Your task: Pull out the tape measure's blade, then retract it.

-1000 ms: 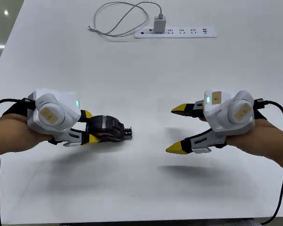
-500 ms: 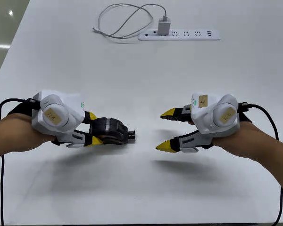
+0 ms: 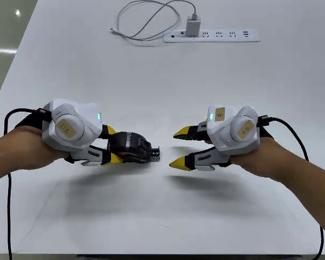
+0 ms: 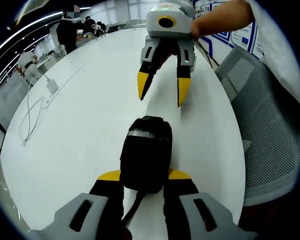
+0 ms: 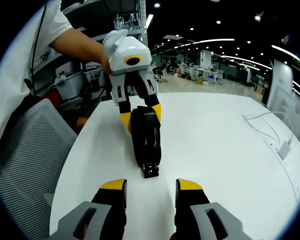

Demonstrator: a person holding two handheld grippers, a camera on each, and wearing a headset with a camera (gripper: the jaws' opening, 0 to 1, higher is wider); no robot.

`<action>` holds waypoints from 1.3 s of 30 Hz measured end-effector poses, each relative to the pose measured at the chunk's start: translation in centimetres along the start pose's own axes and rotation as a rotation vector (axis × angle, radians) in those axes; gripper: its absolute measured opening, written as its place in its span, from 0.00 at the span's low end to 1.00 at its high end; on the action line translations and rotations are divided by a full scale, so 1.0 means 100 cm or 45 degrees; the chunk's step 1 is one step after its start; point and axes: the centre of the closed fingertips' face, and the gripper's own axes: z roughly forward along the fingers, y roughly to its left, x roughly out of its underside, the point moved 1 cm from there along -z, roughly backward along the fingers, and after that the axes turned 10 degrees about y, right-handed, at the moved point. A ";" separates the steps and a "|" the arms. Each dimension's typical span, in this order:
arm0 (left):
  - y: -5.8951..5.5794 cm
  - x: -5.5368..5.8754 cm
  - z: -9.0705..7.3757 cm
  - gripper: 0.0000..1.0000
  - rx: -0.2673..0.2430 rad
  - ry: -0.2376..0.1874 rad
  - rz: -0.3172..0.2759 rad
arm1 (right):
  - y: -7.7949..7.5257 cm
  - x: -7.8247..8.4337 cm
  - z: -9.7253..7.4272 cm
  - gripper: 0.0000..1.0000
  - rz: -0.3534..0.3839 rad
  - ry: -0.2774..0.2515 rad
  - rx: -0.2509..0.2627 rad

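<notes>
While the tape measure (image 3: 132, 147) lies on the white worktop (image 3: 151, 81), the head view records the left hand-held gripper (image 3: 114, 144) clamped across the rear of its black case, 1 yellow-tipped jaw on each side. The hook tab (image 3: 155, 154) sits at the case mouth, on the side of the tape measure away from that grip. The right hand-held gripper (image 3: 177, 148) faces the tape measure from the tab side, jaws spread, tips near the tab but apart from it. A power strip (image 3: 216, 36) with a charger cable lies well beyond the tape measure, at the far side of the worktop.

Left gripper view: the tape measure's case is seated between this hand-held gripper's 2 jaws and is held firmly. Beyond the tape measure, the right hand-held gripper points back at it, jaws parted, with bare worktop between them.

Right gripper view: this hand-held gripper's 2 jaws stand open with nothing between them. The hook tab lies just ahead of the tips, in line with the gap, not touched. Behind the tape measure, the left hand-held gripper grips the case.

Assessment: no length of blade shows outside the case, so 0 of 2 steps appear done. The case is secured. Closing on the tab, drawing the blade out and retracting it all remain.
</notes>
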 end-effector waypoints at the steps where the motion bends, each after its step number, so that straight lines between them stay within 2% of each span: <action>1: 0.000 0.000 0.000 0.25 0.001 0.000 -0.001 | 0.000 -0.001 0.002 0.34 -0.004 -0.005 -0.004; 14: 0.000 0.000 0.001 0.25 0.005 0.008 -0.004 | 0.000 -0.007 0.025 0.25 -0.038 -0.023 -0.037; 39: 0.001 0.000 0.002 0.25 0.015 0.008 -0.012 | -0.002 -0.008 0.044 0.13 -0.083 -0.044 -0.062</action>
